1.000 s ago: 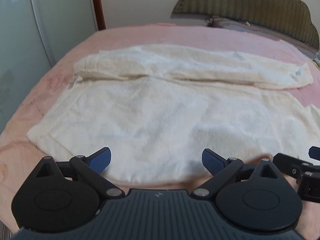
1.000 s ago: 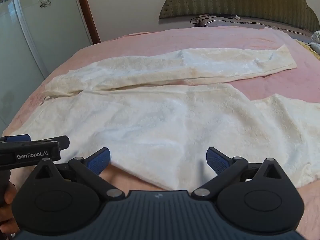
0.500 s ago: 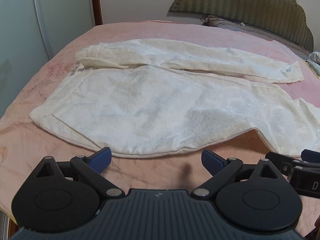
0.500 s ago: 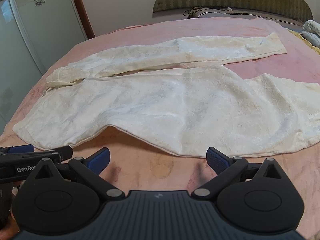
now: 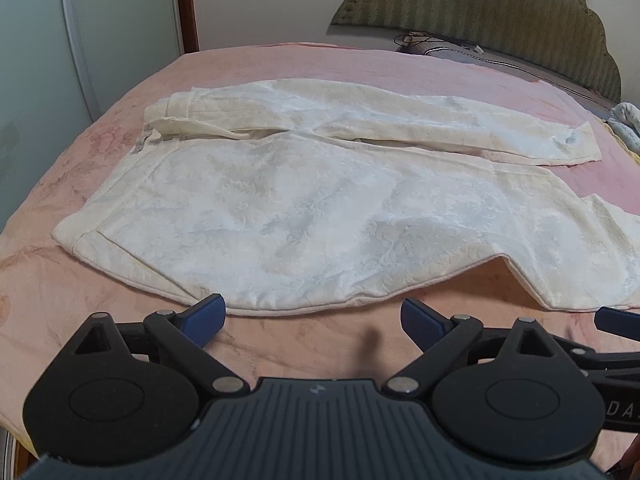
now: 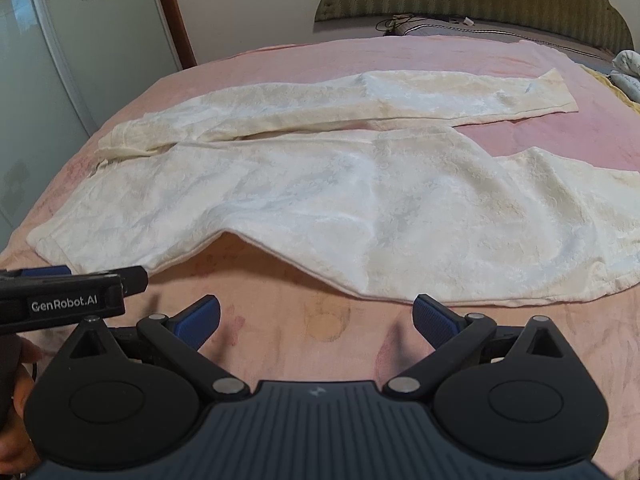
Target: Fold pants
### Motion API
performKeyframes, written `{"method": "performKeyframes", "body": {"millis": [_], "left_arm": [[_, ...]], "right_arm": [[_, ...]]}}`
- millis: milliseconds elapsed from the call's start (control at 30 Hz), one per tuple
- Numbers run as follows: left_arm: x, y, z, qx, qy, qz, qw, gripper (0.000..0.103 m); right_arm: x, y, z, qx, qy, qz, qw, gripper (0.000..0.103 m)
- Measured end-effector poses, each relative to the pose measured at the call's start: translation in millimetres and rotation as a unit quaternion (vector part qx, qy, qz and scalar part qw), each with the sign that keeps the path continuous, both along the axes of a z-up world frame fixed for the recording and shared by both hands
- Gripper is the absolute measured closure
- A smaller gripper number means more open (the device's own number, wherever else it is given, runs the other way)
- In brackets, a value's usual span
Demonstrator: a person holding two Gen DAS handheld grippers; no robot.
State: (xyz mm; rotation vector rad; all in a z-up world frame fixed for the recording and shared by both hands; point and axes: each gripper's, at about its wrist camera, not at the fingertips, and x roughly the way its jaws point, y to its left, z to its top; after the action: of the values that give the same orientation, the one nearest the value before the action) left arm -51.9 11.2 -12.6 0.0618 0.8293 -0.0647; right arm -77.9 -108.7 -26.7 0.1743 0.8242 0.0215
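Cream white pants (image 5: 304,216) lie spread flat on a pink bed (image 5: 280,344), waistband to the left, legs running right; they also show in the right wrist view (image 6: 360,200). One leg lies along the far side (image 6: 400,100), the near leg (image 6: 520,240) bends toward the front edge. My left gripper (image 5: 314,318) is open and empty, just short of the pants' near hem. My right gripper (image 6: 316,318) is open and empty, a little in front of the near leg. The left gripper's body (image 6: 72,300) shows at the left of the right wrist view.
A padded green headboard (image 5: 500,12) stands at the far end of the bed. A glass wardrobe door (image 6: 60,60) and a brown door frame (image 6: 172,12) are on the left. Cables (image 6: 420,22) and bundled cloth (image 6: 628,72) lie at the far right.
Both grippers have pulled back from over the pants toward the front edge of the bed. More of the pink cover shows in front of the hem. Both stay open.
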Motion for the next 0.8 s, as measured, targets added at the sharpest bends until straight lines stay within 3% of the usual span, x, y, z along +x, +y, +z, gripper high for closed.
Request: {"method": "performKeyframes", "body": {"millis": [800], "left_arm": [[2.1, 0.3, -3.9, 0.001, 0.012, -0.001, 0.9999, 0.006]], "right_arm": [[-3.0, -5.6, -4.5, -0.007, 0.003, -0.006, 1.000, 0.000]]}}
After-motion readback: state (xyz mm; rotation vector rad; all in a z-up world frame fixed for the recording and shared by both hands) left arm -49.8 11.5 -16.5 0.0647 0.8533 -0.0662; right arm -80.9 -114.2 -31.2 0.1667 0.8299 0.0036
